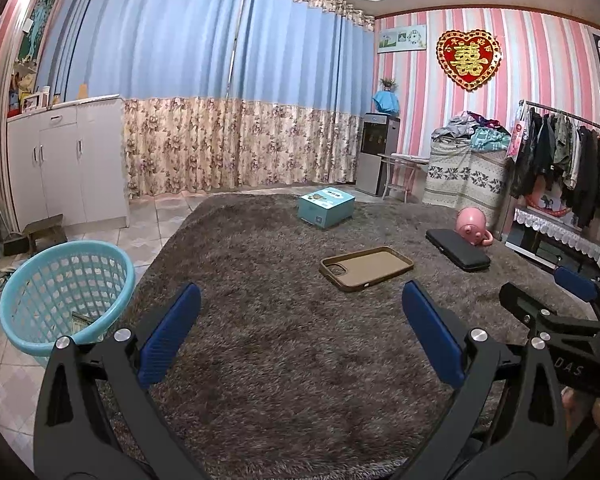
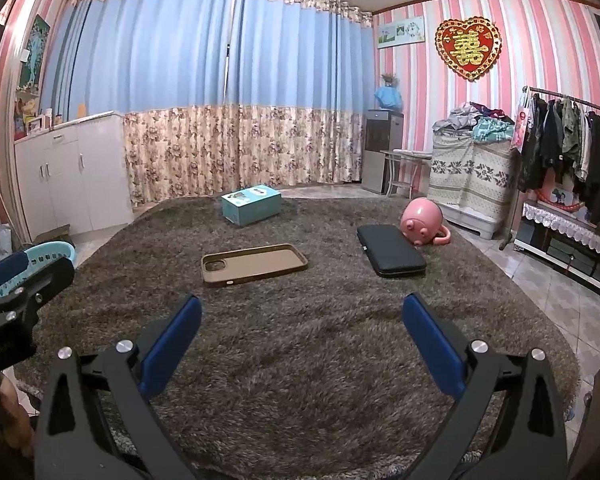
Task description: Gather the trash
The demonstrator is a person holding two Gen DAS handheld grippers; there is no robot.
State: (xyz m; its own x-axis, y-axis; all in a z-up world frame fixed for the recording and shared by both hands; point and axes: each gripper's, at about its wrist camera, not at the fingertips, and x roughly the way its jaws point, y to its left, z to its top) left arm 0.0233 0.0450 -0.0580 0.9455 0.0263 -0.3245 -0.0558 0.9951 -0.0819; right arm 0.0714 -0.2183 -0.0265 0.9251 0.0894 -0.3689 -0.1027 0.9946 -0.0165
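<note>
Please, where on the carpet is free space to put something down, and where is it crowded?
Free: the wide strip of carpet between both open grippers and the phone case; also the patch between the case and the teal box. Crowded: the right side, where the black case and the pink toy look to touch. The basket stands off the carpet's left edge.

Both grippers [image 1: 301,334] [image 2: 302,344] spread wide, empty
</note>
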